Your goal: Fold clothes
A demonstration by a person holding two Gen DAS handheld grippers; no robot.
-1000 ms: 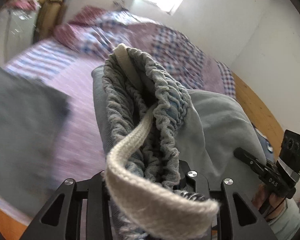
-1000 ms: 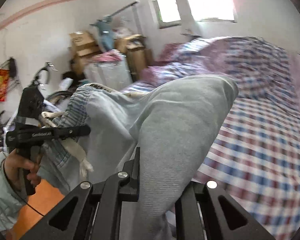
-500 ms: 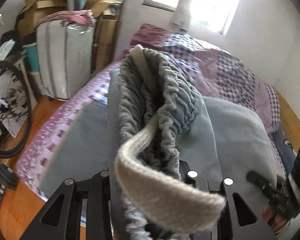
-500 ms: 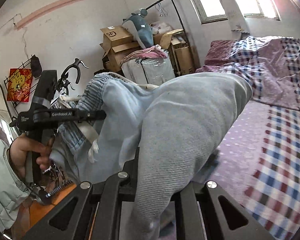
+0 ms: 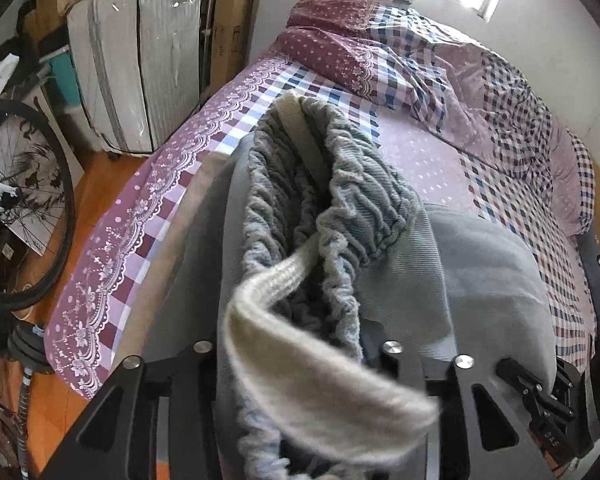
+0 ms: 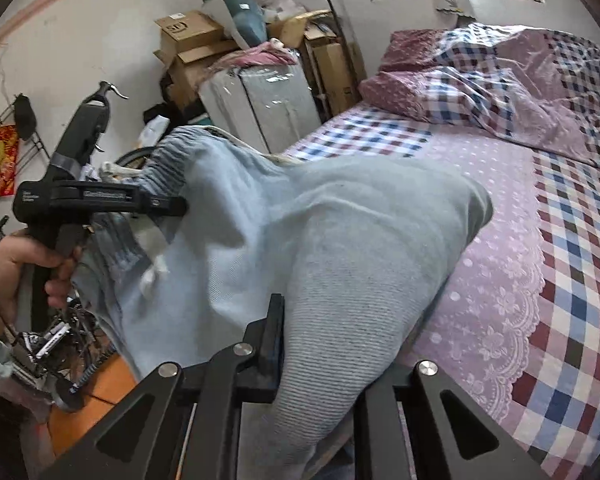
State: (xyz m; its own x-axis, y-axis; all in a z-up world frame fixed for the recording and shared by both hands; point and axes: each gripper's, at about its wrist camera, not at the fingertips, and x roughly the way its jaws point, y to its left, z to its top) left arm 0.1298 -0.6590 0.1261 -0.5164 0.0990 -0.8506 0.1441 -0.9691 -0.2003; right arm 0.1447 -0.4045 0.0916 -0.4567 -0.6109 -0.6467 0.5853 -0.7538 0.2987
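Left wrist view showed the left gripper (image 5: 300,376) with the trousers (image 5: 480,280) waistband between jaws that had just been widening; whether its pads pressed was unclear. The right gripper (image 6: 320,364), also just loosening, held a fold of the cloth. The trousers hung bunched above the bed (image 5: 440,160), seemingly not yet laid down; folding remained unfinished.

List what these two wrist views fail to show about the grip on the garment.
- Left wrist: left gripper pads buried under the gathered waistband and blurred drawstring.
- Right wrist: right gripper contact hidden by draped grey garment.
- Garment's lower part: cut off by both bottom edges.
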